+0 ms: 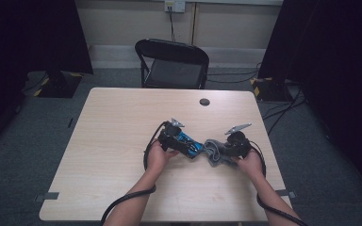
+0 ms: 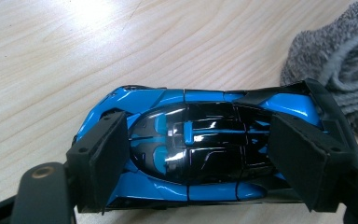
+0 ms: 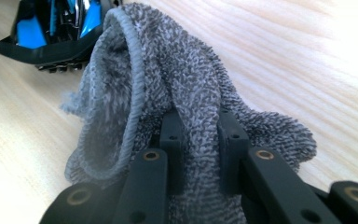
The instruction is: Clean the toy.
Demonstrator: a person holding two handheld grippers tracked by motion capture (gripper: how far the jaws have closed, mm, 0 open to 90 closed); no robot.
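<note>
Nearest the person, the right gripper [image 3: 198, 140] has its jaws nearly closed, pinching a fold of the grey cloth [image 3: 186, 79], which lies bunched on the desk [image 1: 118, 122]. Just beyond it, the left gripper [image 2: 193, 154] has its jaws spread wide around the blue car [image 2: 200, 144], pads pressing on nose and tail. The cloth sits just beside the car's rear. A hard wipe could twist the glossy car out of that lengthwise grip, or the thin pinch of cloth may slip free.
</note>
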